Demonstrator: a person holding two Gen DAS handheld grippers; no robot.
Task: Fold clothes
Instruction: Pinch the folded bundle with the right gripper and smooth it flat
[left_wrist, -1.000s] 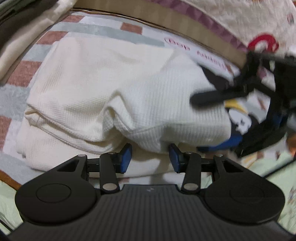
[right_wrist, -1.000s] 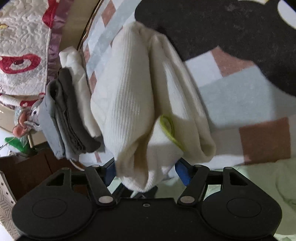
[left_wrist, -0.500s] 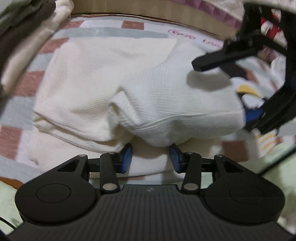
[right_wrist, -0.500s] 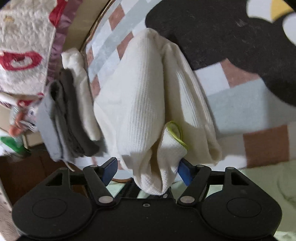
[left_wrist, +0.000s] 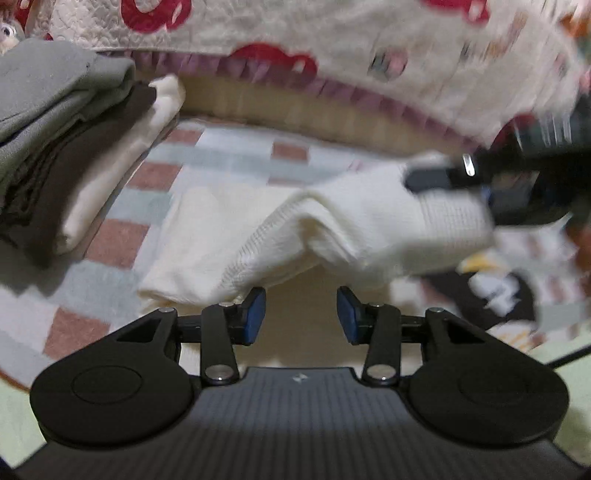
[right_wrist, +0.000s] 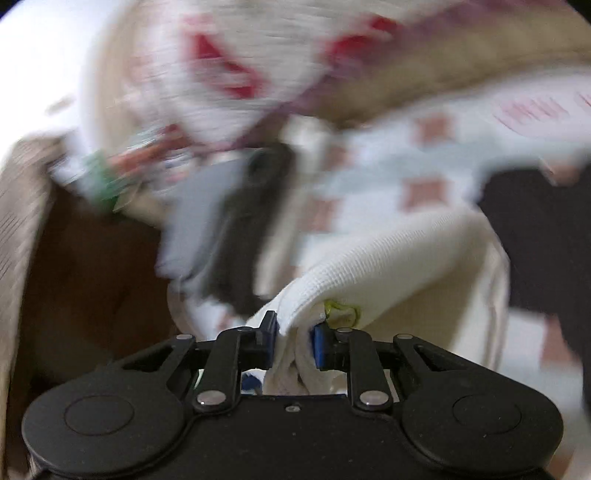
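Observation:
A cream waffle-knit garment (left_wrist: 332, 221) lies folded on a checked mat (left_wrist: 221, 155), and its right end is raised off the mat. In the right wrist view my right gripper (right_wrist: 294, 341) is closing, and its blue pads pinch a bunched edge of the garment (right_wrist: 406, 266) beside a yellow-green neck label (right_wrist: 341, 312). The same gripper (left_wrist: 461, 192) shows blurred at the garment's right end in the left wrist view. My left gripper (left_wrist: 301, 315) hovers at the near edge of the garment with its jaws partly apart. Only cream cloth lying lower down shows in their gap.
A stack of folded clothes (left_wrist: 55, 147), grey over dark brown over cream, sits at the left of the mat. A quilted cover with red shapes (left_wrist: 332, 44) hangs along the far side. The mat has a large black patch (right_wrist: 546, 240). A brown box (right_wrist: 92, 277) stands to the left.
My right gripper has closed on the garment's end, rolled and risen, lifting that end. The left gripper has pulled up and back, bringing the folded stack and the quilt into its view.

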